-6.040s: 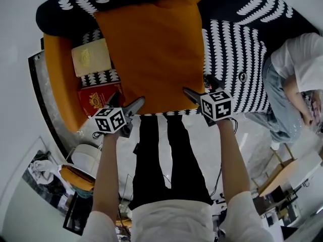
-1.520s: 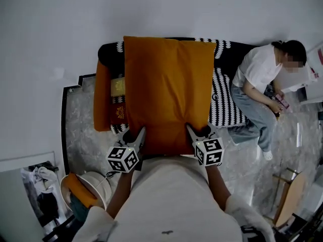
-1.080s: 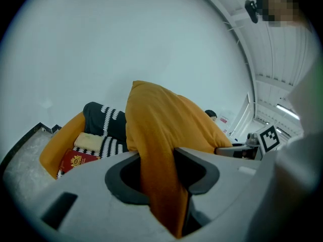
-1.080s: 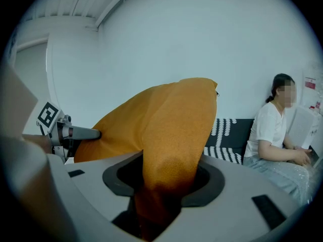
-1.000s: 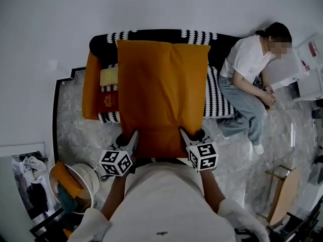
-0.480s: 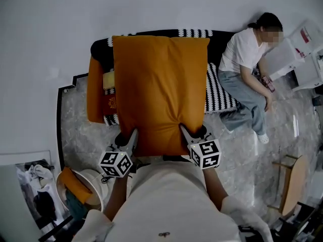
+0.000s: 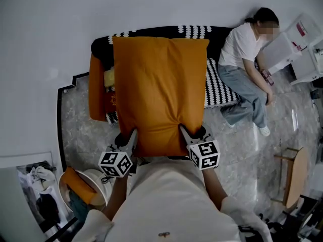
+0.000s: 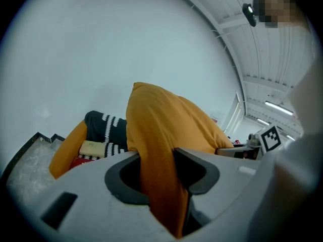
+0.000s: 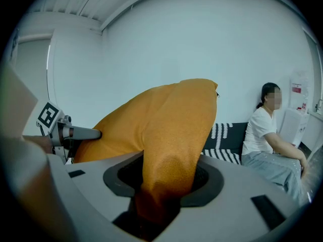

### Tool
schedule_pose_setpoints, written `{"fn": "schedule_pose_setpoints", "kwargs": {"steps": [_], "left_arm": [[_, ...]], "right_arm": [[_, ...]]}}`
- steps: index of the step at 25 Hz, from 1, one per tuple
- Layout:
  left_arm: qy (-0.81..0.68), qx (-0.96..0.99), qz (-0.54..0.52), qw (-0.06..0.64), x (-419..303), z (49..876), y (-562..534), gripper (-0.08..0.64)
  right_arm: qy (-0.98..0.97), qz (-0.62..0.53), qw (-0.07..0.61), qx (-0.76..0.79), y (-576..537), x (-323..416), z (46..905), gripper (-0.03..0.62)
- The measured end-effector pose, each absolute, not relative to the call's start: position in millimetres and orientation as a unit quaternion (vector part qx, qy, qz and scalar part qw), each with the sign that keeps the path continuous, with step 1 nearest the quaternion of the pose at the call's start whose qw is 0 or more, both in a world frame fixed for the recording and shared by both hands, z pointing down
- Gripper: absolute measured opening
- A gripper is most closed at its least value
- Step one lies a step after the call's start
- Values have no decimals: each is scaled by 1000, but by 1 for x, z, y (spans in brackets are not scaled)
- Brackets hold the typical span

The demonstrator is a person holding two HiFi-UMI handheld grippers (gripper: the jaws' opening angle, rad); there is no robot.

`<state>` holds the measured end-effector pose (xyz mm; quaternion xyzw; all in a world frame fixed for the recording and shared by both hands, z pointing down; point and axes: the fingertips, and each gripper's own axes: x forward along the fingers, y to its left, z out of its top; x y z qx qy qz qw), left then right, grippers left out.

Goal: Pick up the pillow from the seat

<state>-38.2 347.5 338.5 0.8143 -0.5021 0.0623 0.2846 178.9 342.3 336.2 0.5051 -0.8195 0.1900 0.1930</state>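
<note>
A large orange pillow (image 7: 157, 89) hangs in the air in front of me, above the seat, a black-and-white patterned sofa (image 7: 218, 87). My left gripper (image 7: 132, 136) is shut on the pillow's near left corner, where orange fabric (image 8: 159, 185) is pinched between its jaws. On the near right corner my right gripper (image 7: 183, 132) is shut too, with a fold of the pillow (image 9: 166, 175) bunched between the jaws. In the left gripper view the right gripper's marker cube (image 8: 271, 137) shows past the pillow; the left gripper (image 9: 75, 133) shows at the left of the right gripper view.
A person in a white shirt (image 7: 248, 44) sits at the sofa's right end. An orange cushion (image 7: 97, 92), a yellow book (image 7: 109, 77) and a red book (image 7: 112, 101) lie on the sofa's left part. A white basket (image 7: 96, 180) stands on the marble floor, a small table (image 7: 295, 178) at right.
The pillow stays held up in both grippers. The view has shifted slightly, so the sofa and the seated person sit a little higher in the frame.
</note>
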Motion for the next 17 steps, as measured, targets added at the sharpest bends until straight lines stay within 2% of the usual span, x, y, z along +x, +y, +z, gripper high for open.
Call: {"fn": "schedule_pose_setpoints", "kwargs": {"steps": [17], "left_arm": [[-495, 820, 56, 282, -46, 336, 351, 163]], "right_arm": [[-812, 183, 197, 517, 351, 172, 332, 195]]}}
